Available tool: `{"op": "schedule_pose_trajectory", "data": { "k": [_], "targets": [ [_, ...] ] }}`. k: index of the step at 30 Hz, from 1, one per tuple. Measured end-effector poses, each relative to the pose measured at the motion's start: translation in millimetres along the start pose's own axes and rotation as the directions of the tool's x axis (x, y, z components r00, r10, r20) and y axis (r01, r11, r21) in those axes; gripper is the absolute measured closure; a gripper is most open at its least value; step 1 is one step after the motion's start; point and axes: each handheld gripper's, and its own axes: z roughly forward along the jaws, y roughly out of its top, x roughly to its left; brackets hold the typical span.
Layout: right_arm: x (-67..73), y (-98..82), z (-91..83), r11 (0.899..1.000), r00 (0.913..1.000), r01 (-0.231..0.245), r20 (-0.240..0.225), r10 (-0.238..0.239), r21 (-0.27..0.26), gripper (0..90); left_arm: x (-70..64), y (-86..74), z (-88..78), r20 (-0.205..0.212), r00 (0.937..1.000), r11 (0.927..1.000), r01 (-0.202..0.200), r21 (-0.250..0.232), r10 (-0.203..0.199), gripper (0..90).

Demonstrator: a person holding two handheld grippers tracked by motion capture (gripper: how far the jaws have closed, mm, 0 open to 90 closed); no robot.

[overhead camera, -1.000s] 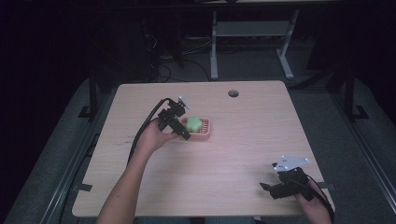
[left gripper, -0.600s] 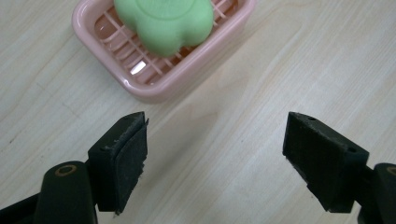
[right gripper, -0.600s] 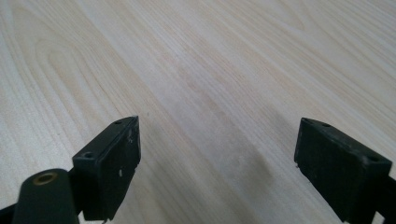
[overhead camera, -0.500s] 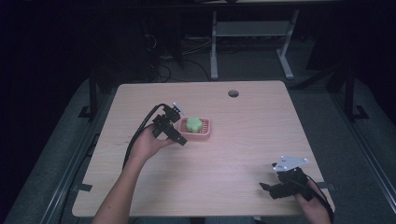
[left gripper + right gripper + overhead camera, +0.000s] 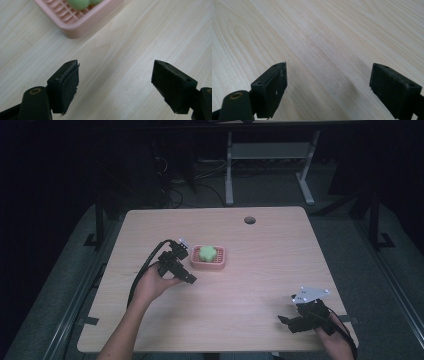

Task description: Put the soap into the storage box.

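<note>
A pink slatted tray (image 5: pixel 219 264) lies near the table's middle with a green lumpy object (image 5: pixel 207 253) in it. In the left gripper view the pink tray (image 5: pixel 82 21) and the green object (image 5: pixel 80 3) sit at the top edge. My left gripper (image 5: pixel 186 276) hovers just left of and nearer than the tray, open, its jaws wide apart over bare wood (image 5: pixel 115 82). My right gripper (image 5: pixel 289 322) rests low at the front right corner, open as well, with nothing between its jaws (image 5: pixel 328 86).
The light wooden table (image 5: pixel 260 285) has a round cable hole (image 5: pixel 249 220) at its far edge. Beyond it stand a white desk frame (image 5: pixel 270 155) and cables on a dark floor. A black cable (image 5: pixel 142 272) trails from the left gripper.
My left gripper has drawn back from over the tray toward the person and to the left, leaving the green object in the tray. The right gripper has stayed put.
</note>
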Motion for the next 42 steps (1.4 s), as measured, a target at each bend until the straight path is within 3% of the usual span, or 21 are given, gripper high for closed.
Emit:
{"op": "schedule_pose_trajectory", "data": {
  "k": [42],
  "targets": [
    [-0.9,-1.2,1.8,1.000,0.9997,-0.013,0.021,0.012,0.019,14.0,-13.8,-68.2,-9.9,-0.002,1.0000,0.9987,0.001,-0.051,-0.001,21.8]
  ]
}}
